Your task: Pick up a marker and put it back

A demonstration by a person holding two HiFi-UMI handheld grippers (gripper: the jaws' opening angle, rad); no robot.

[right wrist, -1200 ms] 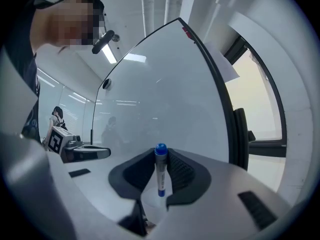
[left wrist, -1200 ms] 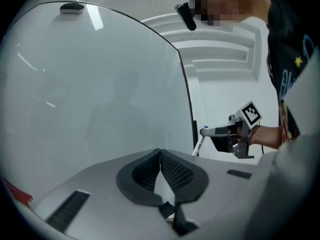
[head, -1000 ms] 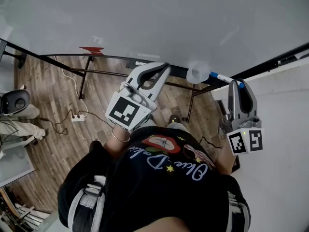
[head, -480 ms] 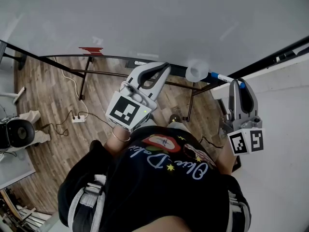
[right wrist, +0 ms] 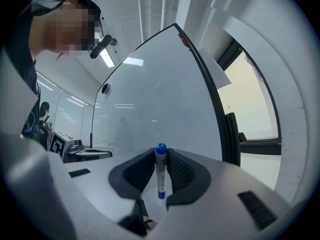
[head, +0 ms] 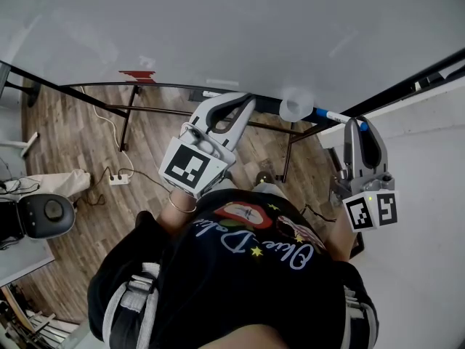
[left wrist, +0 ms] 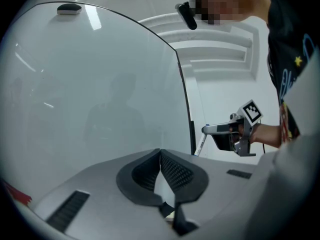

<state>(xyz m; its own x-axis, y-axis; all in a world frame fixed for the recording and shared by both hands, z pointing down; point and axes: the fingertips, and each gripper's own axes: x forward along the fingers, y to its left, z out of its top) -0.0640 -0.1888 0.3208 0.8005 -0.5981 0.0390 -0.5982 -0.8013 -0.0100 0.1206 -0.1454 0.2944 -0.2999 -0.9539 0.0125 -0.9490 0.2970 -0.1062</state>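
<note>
Your R gripper [right wrist: 161,156] has its jaws clenched on the marker [right wrist: 160,173]. It's a white barrel w/ a blue cap and a blue butt end, pinched btwn the dark ribbed pads [right wrist: 182,173]. In the R gripper view it stands upright, cap on top, level w/ the jaw tips.

In the head view the R gripper [head: 359,126] sits at the right, its marker cube low by your hip. The marker [head: 336,117] sticks out from the jaw tips to the left. Its far end is just beside a round white thing [head: 295,107] on the dark bar under the whiteboard [head: 218,27]. Can't tell if they touch, or if the marker touches the board.

Your L gripper [left wrist: 160,155] has its jaws pressed together, tips meeting, nothing btwn the pads [left wrist: 176,173]. It faces the whiteboard [left wrist: 95,99]. The L gripper view also shows the R gripper [left wrist: 205,129] off to the right, near the board's dark right edge, w/ the marker [left wrist: 201,145] hanging slantwise below its tips.

In the head view the L gripper [head: 248,100] is about mid-frame, tips at the bar and well apart from the marker.

Below the board there's wood floor [head: 80,133] w/ a white power strip [head: 117,177] and cables. A small red item [head: 137,75] sits on the bar at the left.
</note>
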